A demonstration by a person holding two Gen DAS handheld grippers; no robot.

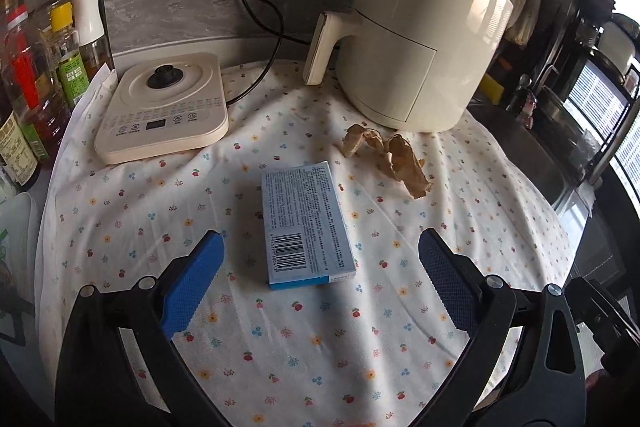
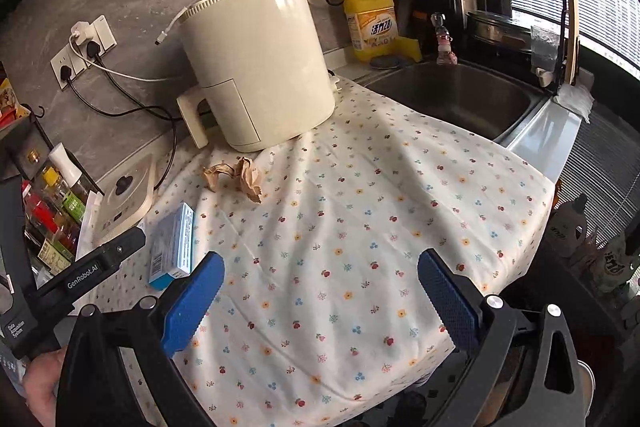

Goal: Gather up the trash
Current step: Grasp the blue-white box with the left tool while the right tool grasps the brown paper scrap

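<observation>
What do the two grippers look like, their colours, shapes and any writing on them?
Both the left gripper and the right gripper have black angular frames with round silver bolts. Their fingers carry bright blue pads: one smooth with a toothed lower edge, the other darker with fine grid texture. In the right wrist view, the left gripper's black body reads "GenRobot.AI". No sleeve shows.

Open cloth [image 2: 360,227] (air fryer [image 2: 256,67] behind)

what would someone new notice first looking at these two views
Likely the big cream air fryer at the back of the flowered cloth, by the steel sink. Next, the flat blue printed box lying just ahead of the open left gripper, with crumpled brown paper between box and fryer. The right gripper is open over bare cloth.
</observation>
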